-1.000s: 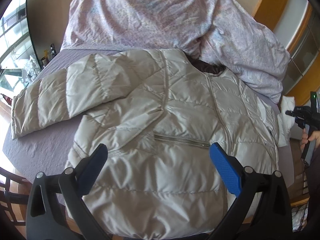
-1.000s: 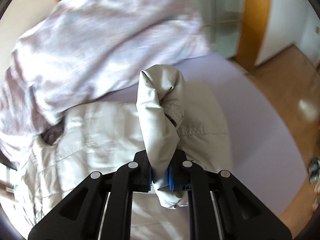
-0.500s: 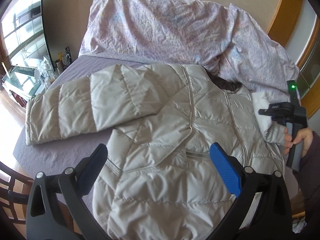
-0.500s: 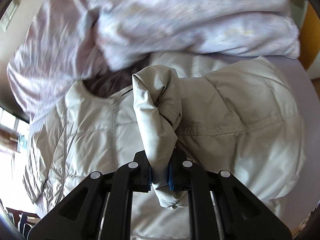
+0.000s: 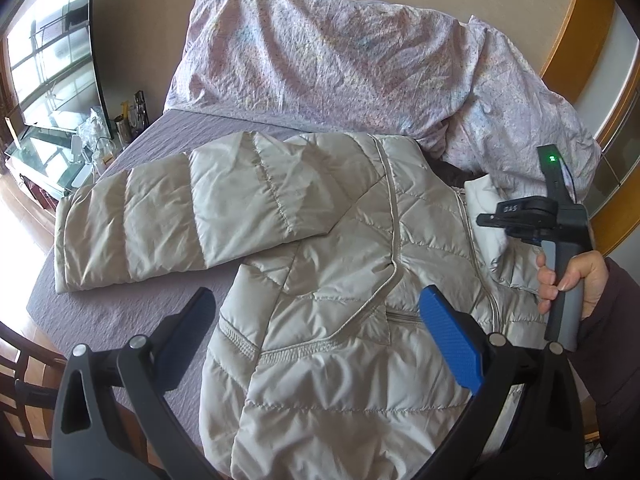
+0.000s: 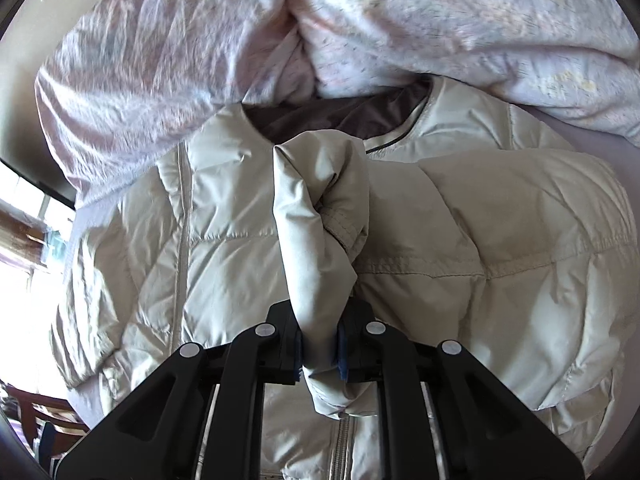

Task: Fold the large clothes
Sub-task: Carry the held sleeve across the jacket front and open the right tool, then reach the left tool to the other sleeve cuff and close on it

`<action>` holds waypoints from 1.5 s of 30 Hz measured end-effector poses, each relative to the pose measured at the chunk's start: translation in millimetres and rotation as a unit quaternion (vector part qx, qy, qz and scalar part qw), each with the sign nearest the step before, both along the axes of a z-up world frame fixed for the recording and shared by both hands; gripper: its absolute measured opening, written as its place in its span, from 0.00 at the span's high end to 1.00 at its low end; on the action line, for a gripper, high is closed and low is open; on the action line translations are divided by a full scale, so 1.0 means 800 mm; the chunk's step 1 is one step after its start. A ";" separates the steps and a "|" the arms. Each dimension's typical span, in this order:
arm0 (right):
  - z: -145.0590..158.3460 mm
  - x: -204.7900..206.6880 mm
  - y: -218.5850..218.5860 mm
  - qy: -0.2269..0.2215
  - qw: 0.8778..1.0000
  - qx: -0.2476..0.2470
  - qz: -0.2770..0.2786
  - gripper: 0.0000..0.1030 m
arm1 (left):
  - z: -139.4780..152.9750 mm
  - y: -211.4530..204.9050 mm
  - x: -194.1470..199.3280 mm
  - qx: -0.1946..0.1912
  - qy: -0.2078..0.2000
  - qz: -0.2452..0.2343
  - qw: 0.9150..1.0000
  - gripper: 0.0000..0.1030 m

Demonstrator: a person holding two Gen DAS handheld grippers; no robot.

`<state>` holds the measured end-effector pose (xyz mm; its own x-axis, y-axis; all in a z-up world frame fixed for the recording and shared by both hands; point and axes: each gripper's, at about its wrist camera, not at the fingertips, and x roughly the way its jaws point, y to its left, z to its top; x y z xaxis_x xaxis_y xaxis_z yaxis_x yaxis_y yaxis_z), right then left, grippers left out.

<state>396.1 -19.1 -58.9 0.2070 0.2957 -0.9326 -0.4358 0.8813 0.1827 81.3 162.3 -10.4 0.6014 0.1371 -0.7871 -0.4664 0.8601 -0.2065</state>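
A beige quilted jacket (image 5: 328, 280) lies front up on the purple bed sheet (image 5: 100, 312), one sleeve (image 5: 160, 220) stretched out to the left. My left gripper (image 5: 316, 300) hovers open above the jacket's lower front, holding nothing. The other sleeve (image 6: 500, 248) is folded across the chest. Its cuff (image 6: 320, 240) sits between the pads of my right gripper (image 6: 320, 354), whose jaws are opening while the pads still press the fabric. In the left wrist view a hand (image 5: 572, 280) holds the right gripper (image 5: 528, 216) over the jacket's right shoulder, near the dark collar lining (image 6: 340, 112).
A crumpled pink-patterned quilt (image 5: 360, 60) is piled along the head of the bed, touching the collar. A glass stand with small items (image 5: 80, 148) stands beyond the bed's left side, and a wooden chair (image 5: 24, 380) at lower left. A wooden door frame (image 5: 592, 40) rises at right.
The right gripper carried the sleeve cuff from the bed's right side inward over the jacket's chest towards the collar. The left gripper drifted a little and stayed open.
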 end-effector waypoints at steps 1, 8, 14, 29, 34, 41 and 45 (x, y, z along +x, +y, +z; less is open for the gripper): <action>-0.001 -0.001 0.001 0.003 1.000 -0.001 0.003 0.78 | 0.000 0.000 0.001 0.000 -0.001 -0.002 1.000 0.02; 0.034 -0.006 -0.008 -0.020 0.998 0.046 0.029 0.56 | -0.002 0.002 0.007 0.000 -0.001 -0.011 1.000 0.02; 0.036 0.015 -0.024 -0.044 0.999 0.021 -0.004 0.56 | -0.003 0.004 0.009 0.001 -0.001 -0.015 1.000 0.02; -0.035 0.011 -0.009 -0.001 0.999 -0.023 -0.033 0.56 | -0.011 0.055 -0.001 -0.008 0.007 0.022 1.000 0.02; -0.048 0.008 -0.004 -0.001 0.998 -0.021 -0.056 0.55 | -0.020 0.081 -0.003 -0.009 0.020 0.046 0.999 0.02; -0.067 -0.019 0.004 -0.072 0.995 -0.031 -0.055 0.53 | -0.037 0.122 -0.008 -0.006 0.039 0.083 0.996 0.02; -0.075 -0.033 0.005 -0.098 0.993 -0.032 -0.058 0.52 | -0.046 0.143 -0.014 -0.002 0.050 0.100 0.994 0.02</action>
<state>370.0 -15.4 -118.9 0.4163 0.1999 -0.8870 -0.3516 0.9350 0.0457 70.4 276.6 -47.1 0.4810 0.2427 -0.8425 -0.6470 0.7467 -0.1543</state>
